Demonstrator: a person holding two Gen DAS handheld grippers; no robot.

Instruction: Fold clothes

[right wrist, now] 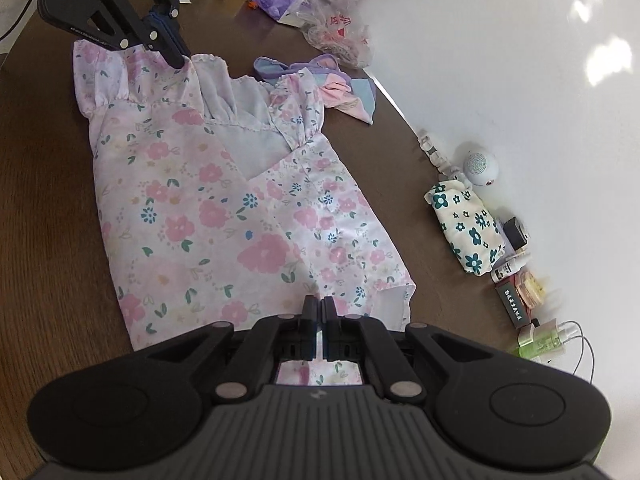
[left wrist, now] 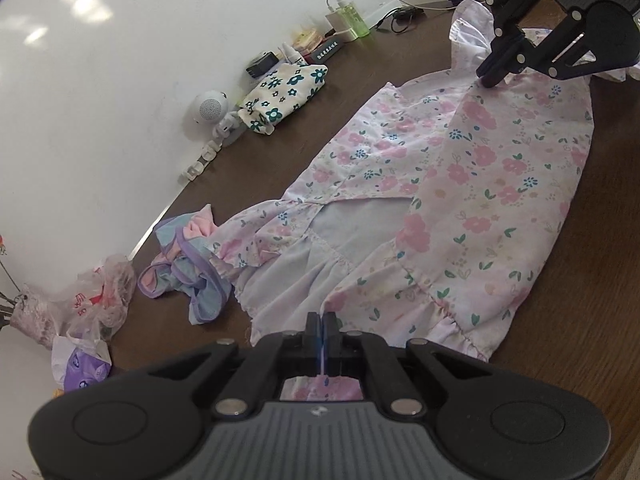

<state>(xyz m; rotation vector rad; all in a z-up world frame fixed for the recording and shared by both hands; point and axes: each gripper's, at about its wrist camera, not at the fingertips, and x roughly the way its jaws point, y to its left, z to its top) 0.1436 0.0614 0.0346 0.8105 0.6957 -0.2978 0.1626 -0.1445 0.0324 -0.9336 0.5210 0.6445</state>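
Left wrist view, floral dress (left wrist: 460, 184) on brown table (left wrist: 580, 340); left gripper (left wrist: 321, 318) pinching frilled end at 6 o'clock; right gripper (left wrist: 494, 76) pinching hem at 1 o'clock

The dress (left wrist: 460, 184) is thin, matt woven cloth, slightly sheer, with a printed flower pattern and gathered ruffles at its sleeves; its paler inner lining looks smooth. It lies on a dark wood-grain surface (left wrist: 580, 320) with a dull sheen. Beside the dress, toward the wall, a crumpled garment (left wrist: 188, 268) is soft knit cloth with purple trim. Beyond that sits a thin, crinkled, glossy plastic bag (left wrist: 100, 296). Farther along the wall from the dress, a pouch (right wrist: 466, 232) is matt printed cloth. The left gripper (left wrist: 321, 322) and right gripper (right wrist: 318, 306) are matt black plastic with shiny round metal pins and a ribbed grey body.
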